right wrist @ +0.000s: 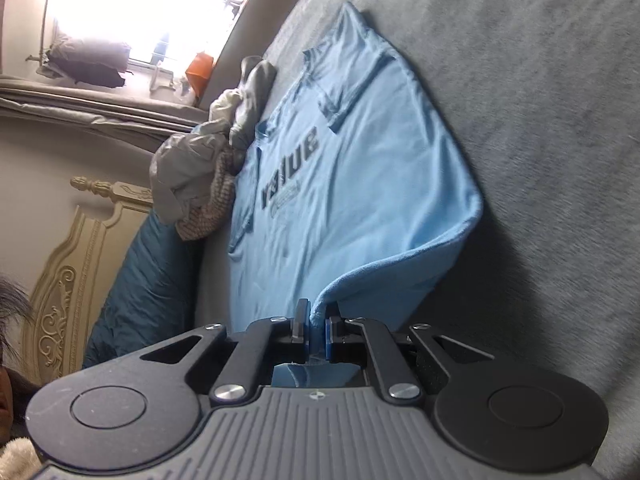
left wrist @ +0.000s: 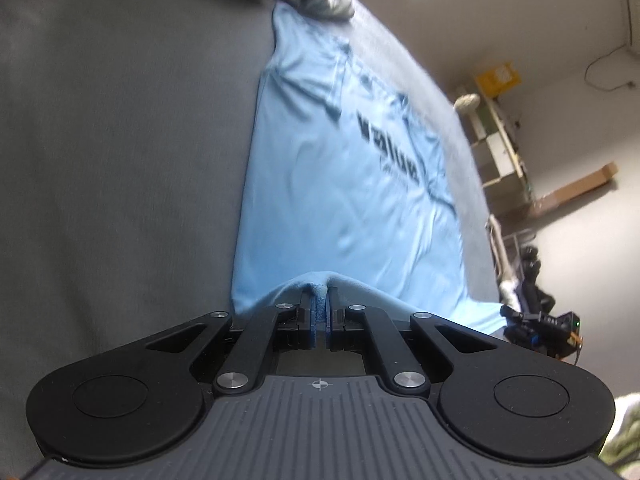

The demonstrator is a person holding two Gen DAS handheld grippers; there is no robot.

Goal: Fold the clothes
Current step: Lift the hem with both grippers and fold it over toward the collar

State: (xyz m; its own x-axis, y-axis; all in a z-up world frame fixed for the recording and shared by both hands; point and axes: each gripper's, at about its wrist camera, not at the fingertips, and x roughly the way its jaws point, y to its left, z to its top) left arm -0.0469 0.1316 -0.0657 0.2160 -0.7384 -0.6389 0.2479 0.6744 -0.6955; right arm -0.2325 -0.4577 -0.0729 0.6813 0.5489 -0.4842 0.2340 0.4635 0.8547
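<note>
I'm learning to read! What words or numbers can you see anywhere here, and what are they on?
Big black print on the light blue cotton T-shirt: seen upside down and partly creased, it looks like "value", but I can't be sure.
Smaller line under that print: too blurred to read.
Yellow box on the shelf: pale marks, too small to read.
No other words or numbers show.

Grey bed cover (left wrist: 120, 140), pale walls (left wrist: 540, 20), an ornate cream headboard (right wrist: 68, 264), open shelving (left wrist: 496, 148) (perhaps cluttered), a glaring window (right wrist: 140, 4).
</note>
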